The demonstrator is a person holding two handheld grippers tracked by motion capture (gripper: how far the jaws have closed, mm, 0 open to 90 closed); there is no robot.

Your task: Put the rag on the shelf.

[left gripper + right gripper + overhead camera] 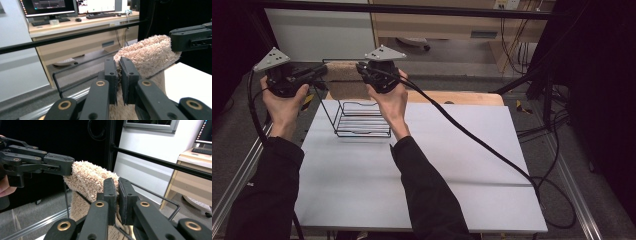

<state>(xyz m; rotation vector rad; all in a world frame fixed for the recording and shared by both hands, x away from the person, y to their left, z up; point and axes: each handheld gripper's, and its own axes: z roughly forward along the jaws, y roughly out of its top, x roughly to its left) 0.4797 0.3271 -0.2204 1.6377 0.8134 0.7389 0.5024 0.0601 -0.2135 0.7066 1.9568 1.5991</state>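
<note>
Both sets of jaws pinching towel [346, 76] top edge, long axis 9-to-3, hanging over rack [361, 118] rail at surface's 11 o'clock; left gripper [314, 73], right gripper [362, 70] equally near.

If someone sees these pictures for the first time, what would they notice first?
Most likely the beige towel, held up by both grippers, the left gripper and the right gripper, each pinching an upper corner. It hangs over the top bar of a black wire rack at the far left of the white table.
</note>
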